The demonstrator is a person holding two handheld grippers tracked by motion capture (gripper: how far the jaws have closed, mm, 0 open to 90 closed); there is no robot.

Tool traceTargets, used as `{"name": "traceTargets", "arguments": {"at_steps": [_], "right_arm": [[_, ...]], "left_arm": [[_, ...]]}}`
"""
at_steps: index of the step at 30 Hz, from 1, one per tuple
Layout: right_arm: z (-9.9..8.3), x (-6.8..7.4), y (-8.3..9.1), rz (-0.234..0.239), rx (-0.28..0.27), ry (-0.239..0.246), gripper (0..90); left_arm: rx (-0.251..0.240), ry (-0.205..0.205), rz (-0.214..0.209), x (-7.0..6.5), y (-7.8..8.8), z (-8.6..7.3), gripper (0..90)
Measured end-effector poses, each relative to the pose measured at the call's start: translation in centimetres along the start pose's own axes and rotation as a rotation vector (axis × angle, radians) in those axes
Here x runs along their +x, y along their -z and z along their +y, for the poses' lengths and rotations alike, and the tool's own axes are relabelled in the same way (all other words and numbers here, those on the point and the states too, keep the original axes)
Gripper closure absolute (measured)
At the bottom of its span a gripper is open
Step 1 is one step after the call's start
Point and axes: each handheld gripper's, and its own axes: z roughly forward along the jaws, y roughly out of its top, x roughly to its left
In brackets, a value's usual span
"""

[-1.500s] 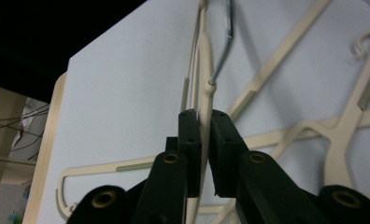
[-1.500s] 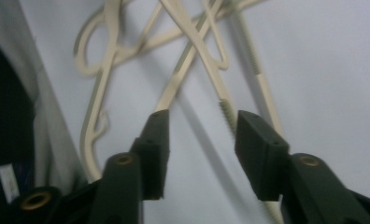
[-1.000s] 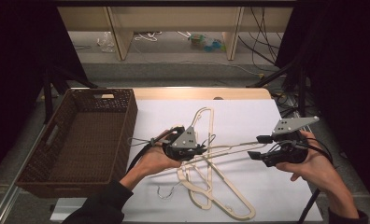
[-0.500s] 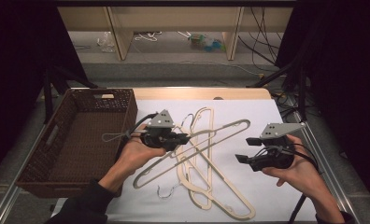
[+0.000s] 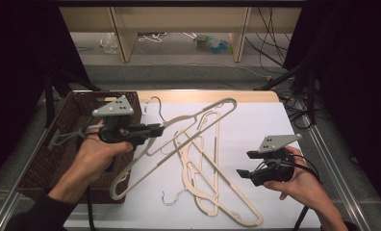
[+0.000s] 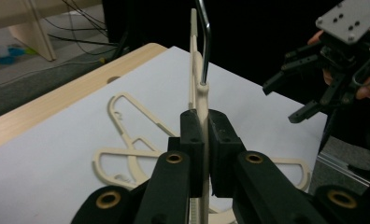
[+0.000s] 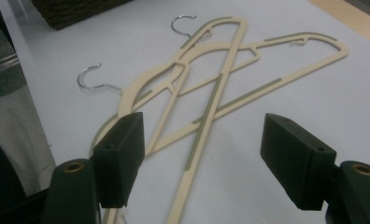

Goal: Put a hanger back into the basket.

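High view: left gripper (image 5: 155, 129) raised beside the wicker basket (image 5: 58, 144), fingers pinching a cream hanger (image 5: 188, 132) near its hook, hanger slanting above the white bench (image 5: 256, 125). Right gripper (image 5: 244, 164) low at right, fingers spread, nothing between them. Two more hangers (image 5: 212, 183) flat on the bench.

Cream hanger (image 5: 179, 139) now up off the table, toward the basket (image 5: 68, 144).

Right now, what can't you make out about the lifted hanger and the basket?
- Lifted hanger: high view, neck hidden inside the left claw.
- Same hanger: left gripper view, edge-on, hook top cut off by the frame.
- Basket: high view, contents hidden behind the left hand.
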Motion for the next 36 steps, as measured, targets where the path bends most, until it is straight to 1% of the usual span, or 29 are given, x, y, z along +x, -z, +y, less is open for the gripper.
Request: {"name": "traceTargets", "arguments": {"at_steps": [1,2,3,4,6,7,8,9,10,11,13,15,17,18,19,20,22,23,24,25,26,27,28,30,31,32,33,35,36], "right_arm": [[0.0,0.0,0.0,0.0,0.0,0.0,31.7],[-0.1,0.0,-0.1,0.0,0.007,-0.006,31.8],[-0.1,0.0,-0.1,0.0,0.007,-0.006,31.8],[-0.2,0.0,-0.3,0.006,0.011,-0.004,31.8],[-0.3,-0.1,-0.4,0.013,0.026,-0.003,31.8],[-0.3,-0.1,-0.4,0.013,0.026,-0.003,31.8],[-0.3,-0.1,-0.5,0.014,0.036,0.001,31.7],[-0.4,-0.1,-0.7,0.006,0.027,-0.008,31.7],[-0.4,-0.1,-0.7,0.006,0.027,-0.008,31.7],[-0.4,-0.1,-0.7,0.02,0.044,-0.005,31.7],[-0.5,-0.1,-1.0,0.016,0.036,-0.005,30.7],[-0.6,-0.1,-1.1,0.017,0.046,-0.013,28.8],[-0.6,-0.1,-1.1,0.019,0.05,-0.016,28.5],[-0.8,-0.1,-1.4,0.016,0.047,-0.012,28.5],[-0.8,-0.1,-1.4,0.016,0.047,-0.012,28.5],[-0.8,-0.1,-1.4,0.025,0.066,-0.017,28.4],[-0.8,-0.1,-1.4,0.026,0.065,-0.017,28.4],[-0.9,-0.2,-1.7,0.017,0.047,0.006,28.4],[-0.9,-0.2,-1.7,0.017,0.047,0.006,28.4],[-0.9,-0.2,-1.7,0.017,0.046,0.003,28.4],[-0.9,0.0,-1.6,0.026,0.065,-0.028,28.4],[-0.9,0.0,-1.6,0.026,0.065,-0.028,28.4],[-0.9,-0.2,-1.7,0.027,0.064,-0.008,28.4],[-0.9,-0.2,-1.7,0.032,0.068,-0.006,28.4],[-0.9,-0.1,-1.6,0.038,0.081,-0.024,28.4],[-1.0,-0.1,-1.7,0.036,0.079,-0.017,28.4],[-1.0,-0.1,-1.7,0.036,0.079,-0.017,28.4],[-1.0,-0.2,-1.7,0.036,0.081,-0.021,28.4],[-1.0,-0.2,-1.7,0.039,0.084,-0.029,28.4]], "left_arm": [[0.0,0.0,0.0,0.0,0.0,0.0,85.8],[-0.003,0.009,0.03,0.7,1.2,0.1,85.8],[-0.003,0.009,0.03,0.7,1.2,0.1,85.8],[-0.007,0.007,0.041,1.2,1.7,0.1,85.8],[-0.034,0.033,0.059,2.3,2.9,0.1,85.8],[-0.043,0.045,0.075,2.9,3.5,0.0,85.8],[-0.065,0.062,0.097,4.1,4.6,0.0,85.8],[-0.073,0.066,0.115,4.7,5.2,0.0,85.8],[-0.073,0.066,0.115,4.7,5.2,0.0,85.8],[-0.081,0.073,0.128,5.3,5.7,0.0,85.8],[-0.094,0.0,0.158,6.7,6.9,0.2,85.8],[-0.093,-0.015,0.187,7.5,8.0,0.2,85.8],[-0.092,-0.023,0.213,8.5,9.1,0.1,85.8],[-0.116,0.032,0.235,9.4,9.9,-0.4,85.8],[-0.116,0.032,0.235,9.4,9.9,-0.4,85.8],[-0.118,0.008,0.261,10.3,10.5,-0.8,85.8],[-0.115,0.011,0.272,10.8,10.8,-1.0,85.8],[-0.104,0.02,0.299,11.7,11.2,-1.6,85.8],[-0.104,0.02,0.299,11.7,11.2,-1.6,85.8],[-0.103,0.018,0.307,12.1,11.4,-1.9,85.8],[-0.098,0.022,0.325,13.0,11.6,-2.6,85.8],[-0.098,0.022,0.325,13.0,11.6,-2.6,85.8],[-0.092,0.018,0.33,13.4,11.7,-3.0,85.8],[-0.081,0.025,0.336,14.2,11.8,-3.9,85.8],[-0.075,0.02,0.338,14.6,11.9,-4.3,85.8],[-0.058,0.022,0.338,15.2,12.0,-5.1,85.8],[-0.058,0.022,0.338,15.2,12.0,-5.1,85.8],[-0.039,0.031,0.346,15.7,12.3,-5.9,85.8],[-0.033,0.037,0.34,15.9,12.4,-6.3,85.8]]}}
